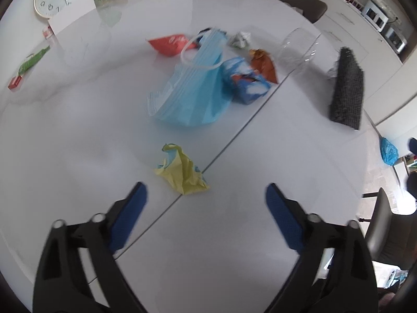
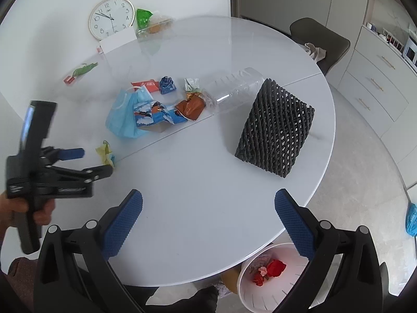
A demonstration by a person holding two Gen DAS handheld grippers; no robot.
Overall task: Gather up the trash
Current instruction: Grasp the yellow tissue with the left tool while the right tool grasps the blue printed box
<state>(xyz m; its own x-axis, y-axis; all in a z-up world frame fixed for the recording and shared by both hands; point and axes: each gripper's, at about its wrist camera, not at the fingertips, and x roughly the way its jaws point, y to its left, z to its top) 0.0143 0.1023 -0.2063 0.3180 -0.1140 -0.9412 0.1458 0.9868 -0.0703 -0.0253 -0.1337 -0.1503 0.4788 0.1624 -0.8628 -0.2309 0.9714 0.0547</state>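
Note:
A crumpled yellow wrapper (image 1: 182,170) lies on the white round table (image 1: 78,135), just ahead of my open, empty left gripper (image 1: 206,195). Beyond it lie a blue face mask (image 1: 190,91), a blue-and-white wrapper (image 1: 246,80), an orange-brown wrapper (image 1: 263,64), a red packet (image 1: 169,43) and a clear plastic bottle (image 1: 297,48). In the right wrist view my right gripper (image 2: 208,206) is open and empty above the table's near edge. The left gripper (image 2: 97,160) shows there, open beside the yellow wrapper (image 2: 105,152). A white bin (image 2: 271,279) holding red scraps stands below the table edge.
A black foam net sleeve (image 2: 276,127) lies on the right of the table. A wall clock (image 2: 111,17), a white card and a green bag (image 2: 143,17) stand at the far side. A green-and-red packet (image 2: 80,71) lies at the left. A chair (image 2: 323,41) stands behind.

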